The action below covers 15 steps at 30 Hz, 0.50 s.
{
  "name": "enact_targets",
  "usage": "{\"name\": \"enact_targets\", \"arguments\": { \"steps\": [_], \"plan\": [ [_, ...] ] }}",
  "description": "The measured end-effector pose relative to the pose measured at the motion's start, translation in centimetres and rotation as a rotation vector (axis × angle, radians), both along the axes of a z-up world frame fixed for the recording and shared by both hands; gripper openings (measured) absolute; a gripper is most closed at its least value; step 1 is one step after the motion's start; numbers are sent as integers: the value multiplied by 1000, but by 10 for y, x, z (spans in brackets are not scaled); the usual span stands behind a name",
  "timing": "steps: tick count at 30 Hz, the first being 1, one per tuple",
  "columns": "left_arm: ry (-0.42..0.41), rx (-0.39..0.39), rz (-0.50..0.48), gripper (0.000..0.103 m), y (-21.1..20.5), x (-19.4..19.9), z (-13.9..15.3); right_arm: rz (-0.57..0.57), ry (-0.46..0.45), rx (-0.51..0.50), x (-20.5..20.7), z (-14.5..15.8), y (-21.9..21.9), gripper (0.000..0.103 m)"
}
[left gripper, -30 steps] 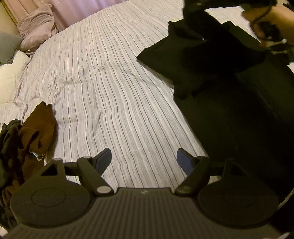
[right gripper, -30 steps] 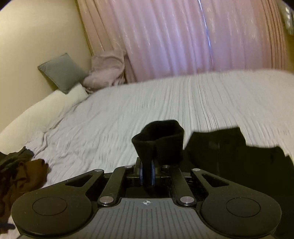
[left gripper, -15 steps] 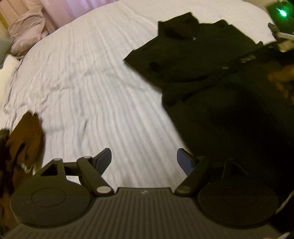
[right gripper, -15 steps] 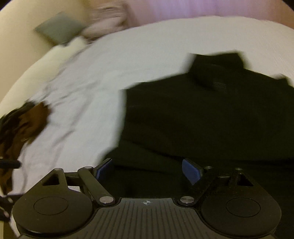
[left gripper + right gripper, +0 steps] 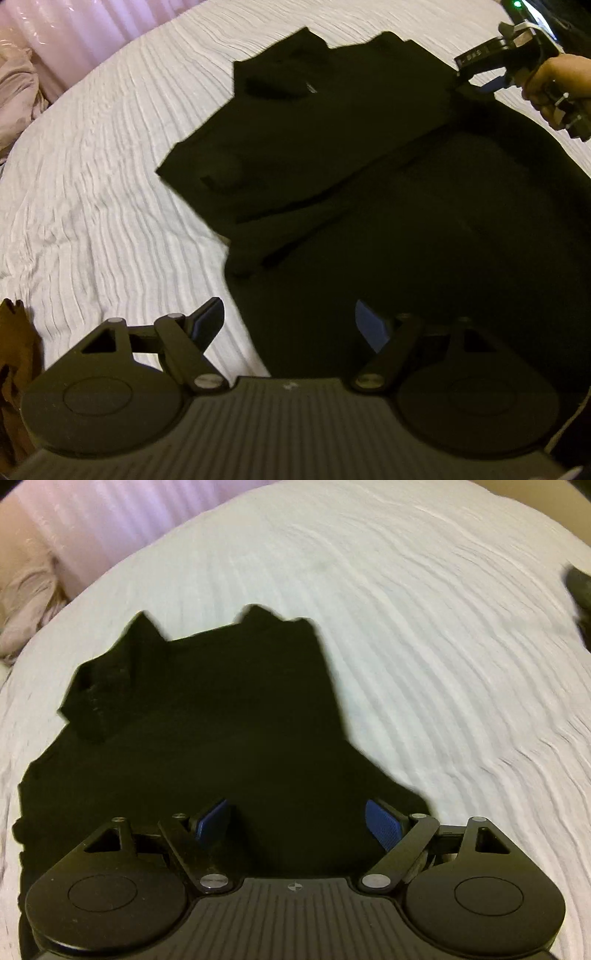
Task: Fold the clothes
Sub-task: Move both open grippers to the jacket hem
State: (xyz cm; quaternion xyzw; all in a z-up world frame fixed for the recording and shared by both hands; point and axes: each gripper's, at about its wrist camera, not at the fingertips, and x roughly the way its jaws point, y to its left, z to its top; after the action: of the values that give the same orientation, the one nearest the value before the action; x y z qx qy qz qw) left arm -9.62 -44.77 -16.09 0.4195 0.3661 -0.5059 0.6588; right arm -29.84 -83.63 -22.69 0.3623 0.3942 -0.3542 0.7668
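The bed, under a pale ribbed cover, filled both views ahead of the hand-held grippers. A black garment lay spread flat on it, directly ahead of and beneath both tools; a folded-over sleeve or flap crossed its upper half in the left wrist view. A small pale tag sat near the garment's collar, too small to read.

Left hand-held gripper: released, fingers spread wide, nothing between them, hovering over the garment's near edge where black cloth met the bed cover.

Right hand-held gripper: also released, blue pads apart, held low over the garment with black fabric filling the gap behind them; contact could not be judged.

Left wrist view only: the right tool seen from outside, far ahead and to the right, with a person's hand wrapped around its handle. White lettering on its body was blurred and unreadable. A green indicator light glowed above it. A brown cloth lay just left of the left tool.

Both views: pink curtain far ahead, a crumpled pinkish fabric far ahead-left.
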Motion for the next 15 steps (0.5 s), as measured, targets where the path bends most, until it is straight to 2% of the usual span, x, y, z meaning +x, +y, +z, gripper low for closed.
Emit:
{"name": "enact_targets", "arguments": {
  "steps": [9, 15],
  "plan": [
    [-29, 16, 46, 76, -7, -36, 13, -62, -38, 94, -76, 11, 2, 85],
    [-62, 26, 89, 76, 7, -54, 19, 63, -51, 159, -83, 31, 37, 85]
  ]
}}
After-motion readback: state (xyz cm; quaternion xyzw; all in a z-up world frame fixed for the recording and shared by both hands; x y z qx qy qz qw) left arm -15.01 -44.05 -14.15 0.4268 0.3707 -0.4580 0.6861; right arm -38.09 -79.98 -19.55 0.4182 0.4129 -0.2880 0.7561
